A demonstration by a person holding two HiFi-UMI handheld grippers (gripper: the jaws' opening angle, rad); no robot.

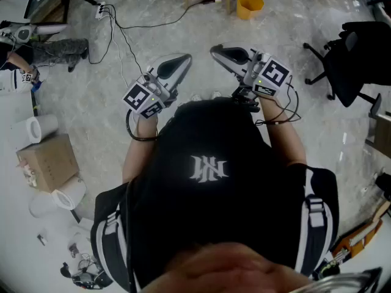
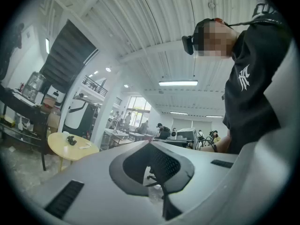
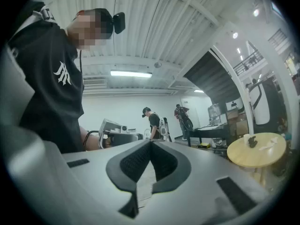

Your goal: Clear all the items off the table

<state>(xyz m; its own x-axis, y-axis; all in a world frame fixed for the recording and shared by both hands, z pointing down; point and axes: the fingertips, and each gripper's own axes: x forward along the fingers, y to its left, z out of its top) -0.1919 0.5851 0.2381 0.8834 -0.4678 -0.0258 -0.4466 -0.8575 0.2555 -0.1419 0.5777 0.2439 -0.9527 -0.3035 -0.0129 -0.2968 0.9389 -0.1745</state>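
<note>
Grey marbled floor [image 1: 201,23] is seen beneath the person [image 1: 208,170] in the head view. Nearest, the left gripper [image 1: 182,60] and the right gripper [image 1: 217,51] are held level before the chest. In each gripper view the jaws are seen pressed together with nothing between them.

At the person's left, a white table [image 1: 15,237] carries items to be cleared: a cardboard box [image 1: 47,162], paper rolls [image 1: 38,129] on either side of it, and small clutter that cannot be identified. None is touched, so the task is judged not yet begun.

Farther off, a cable [image 1: 122,35] trails across the floor and a yellow bucket [image 1: 249,3] stands well apart. A round yellow table [image 3: 255,150] is seen in both gripper views; whether it is also to be cleared cannot be told.

Risks are judged as follows:
- A roll may be nudged off the edge if it is approached with closed jaws.
- The box may prove too wide for one grip.
- The cable may be caught underfoot.
</note>
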